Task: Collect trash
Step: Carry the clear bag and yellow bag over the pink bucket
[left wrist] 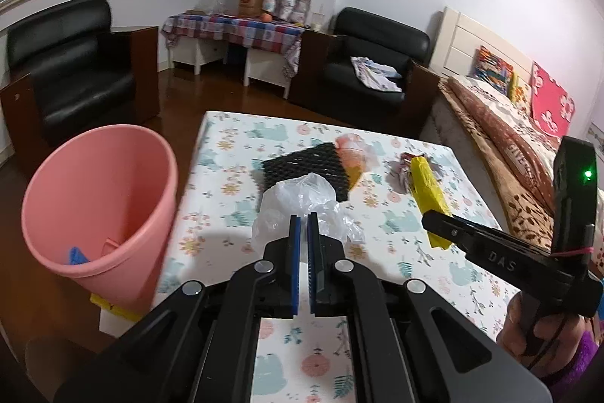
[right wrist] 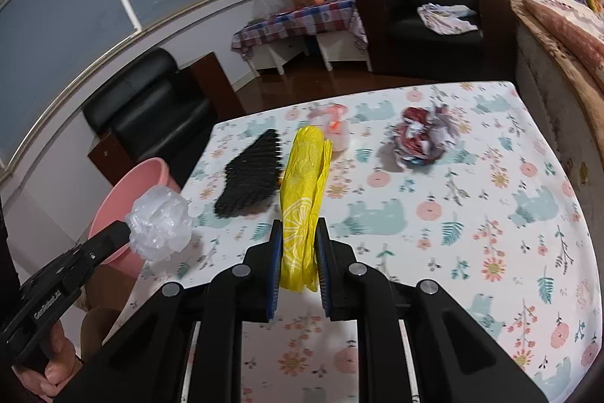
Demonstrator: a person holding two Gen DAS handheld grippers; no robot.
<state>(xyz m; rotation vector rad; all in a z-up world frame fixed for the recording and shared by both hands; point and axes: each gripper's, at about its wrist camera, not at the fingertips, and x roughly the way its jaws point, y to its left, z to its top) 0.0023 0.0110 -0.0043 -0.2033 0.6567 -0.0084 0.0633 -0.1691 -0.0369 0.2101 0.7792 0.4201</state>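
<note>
Left hand-held gripper [left wrist: 304, 220], blue pads nearly pressed together, pinching a crumpled clear plastic bag [left wrist: 302, 204]; bag lifted above the desk [left wrist: 234, 138], near its left edge; seen from the right wrist view as a pale ball [right wrist: 160, 227] at the gripper tip, in front of the pink bin [right wrist: 124, 199]. Pink bin [left wrist: 94, 214] standing on the floor just beside the desk's left edge, open mouth tilted toward the camera; something blue [left wrist: 77, 255] lying at its bottom, too small to identify. Right hand-held gripper [right wrist: 300, 225] clamped on a folded yellow plastic bag [right wrist: 304, 191] with a lemon-slice print; bag running lengthwise between the pads and forward over the desk, possibly still resting on the cloth at its far end, hard to judge. Same yellow bag [left wrist: 428, 191] visible in the left view, held at its near end by the right gripper's black finger. On the flowered desk cloth: a black mesh piece [right wrist: 251, 176] just left of the yellow bag; an orange and clear wrapper [right wrist: 332, 116] behind it; a crumpled red and white paper wad [right wrist: 419, 135] further right, well apart from both grippers. Black armchair [left wrist: 377, 63] and bed [left wrist: 509, 138] beyond the desk.
</note>
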